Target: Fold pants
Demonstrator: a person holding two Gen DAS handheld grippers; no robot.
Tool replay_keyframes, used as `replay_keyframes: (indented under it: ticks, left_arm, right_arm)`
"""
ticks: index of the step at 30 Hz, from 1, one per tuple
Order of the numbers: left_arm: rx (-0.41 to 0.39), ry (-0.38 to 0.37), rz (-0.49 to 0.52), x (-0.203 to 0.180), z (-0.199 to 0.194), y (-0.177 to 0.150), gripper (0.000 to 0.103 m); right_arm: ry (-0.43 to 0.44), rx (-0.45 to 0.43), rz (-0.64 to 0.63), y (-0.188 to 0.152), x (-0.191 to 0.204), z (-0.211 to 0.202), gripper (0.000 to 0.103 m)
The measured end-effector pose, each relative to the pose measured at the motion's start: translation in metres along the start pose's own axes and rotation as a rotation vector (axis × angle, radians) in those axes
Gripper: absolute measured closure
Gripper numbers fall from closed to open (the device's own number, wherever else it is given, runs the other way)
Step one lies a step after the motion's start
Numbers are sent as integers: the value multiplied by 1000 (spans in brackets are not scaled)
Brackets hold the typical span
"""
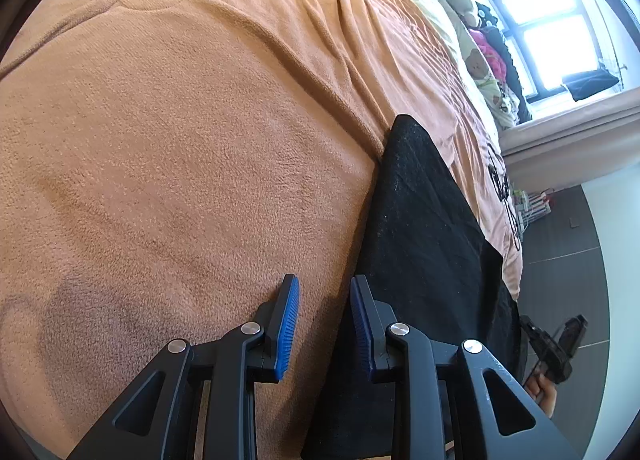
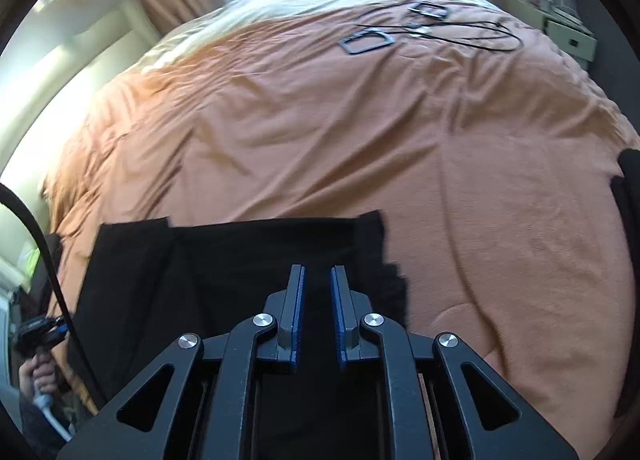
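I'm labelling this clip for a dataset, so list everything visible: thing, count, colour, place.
pants: one, black, near edge of bed
blanket: one, orange, covering bed
frames: two, dark, far on blanket
cord: one, black, beside frames
plush toys: several, mixed colours, by window
window: one, bright, far wall
left claw: blue pads parted, at pants' edge
right claw: blue pads, narrow gap, above pants

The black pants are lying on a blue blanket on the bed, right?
Not quite. The black pants are lying on the bed, but the blanket under them is orange-brown, not blue. The right wrist view shows it clearly; the only blue there is on the pads of the tongs.
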State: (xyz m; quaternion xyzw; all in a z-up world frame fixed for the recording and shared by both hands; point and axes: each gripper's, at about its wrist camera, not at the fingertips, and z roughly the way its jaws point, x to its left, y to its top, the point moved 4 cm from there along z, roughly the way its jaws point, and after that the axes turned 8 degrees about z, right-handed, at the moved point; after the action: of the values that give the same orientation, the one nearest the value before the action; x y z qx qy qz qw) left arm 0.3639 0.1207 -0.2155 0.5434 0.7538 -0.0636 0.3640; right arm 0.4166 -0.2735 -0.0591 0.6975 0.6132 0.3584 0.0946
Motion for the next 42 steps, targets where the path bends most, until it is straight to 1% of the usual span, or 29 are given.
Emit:
replay_keyframes:
  ticks: [4, 7, 9, 10, 11, 12, 16, 19, 26, 29, 32, 34, 36, 41, 42]
  left_arm:
    - [-6, 1, 8, -2, 1, 0, 74]
    - [-7, -1, 11, -2, 1, 0, 74]
    - [-7, -4, 14, -2, 0, -1, 74]
    - [-6, -6, 16, -1, 0, -2, 74]
    - [-4, -8, 17, -1, -1, -3, 74]
    - [-3, -10, 17, -1, -1, -4, 74]
    - [3, -25, 16, 1, -3, -9, 74]
    - [7, -42, 17, 1, -5, -12, 74]
    - [14, -77, 9, 2, -9, -21, 74]
    - [9, -84, 3, 3, -10, -23, 74]
    - [14, -78, -9, 6, -6, -26, 74]
    - [2, -80, -9, 5, -7, -25, 74]
    - [-10, -89, -11, 4, -9, -27, 74]
    - [-8, -90, -20, 6, -9, -32, 74]
    - [-9, -89, -20, 6, -10, -32, 74]
  right_arm:
    - [92, 22, -47, -18, 27, -17, 92]
    - [122, 42, -77, -29, 39, -24, 81]
    - [142, 50, -108, -40, 52, -27, 69]
    - [149, 54, -126, -47, 60, -28, 67]
    - [158, 62, -142, -44, 62, -26, 62]
    - [168, 72, -158, -50, 68, -26, 61]
    - [177, 105, -203, -59, 84, -10, 61]
    - [187, 138, -242, -73, 99, 0, 61]
    - [197, 184, -320, -86, 135, 27, 61]
    - [183, 192, -364, -91, 149, 38, 61]
    - [168, 194, -393, -96, 153, 47, 61]
    - [133, 209, -403, -99, 152, 59, 61]
    - [77, 210, -428, -100, 154, 69, 61]
    - [11, 197, -487, -107, 164, 88, 61]
    - [3, 194, -496, -109, 166, 90, 62]
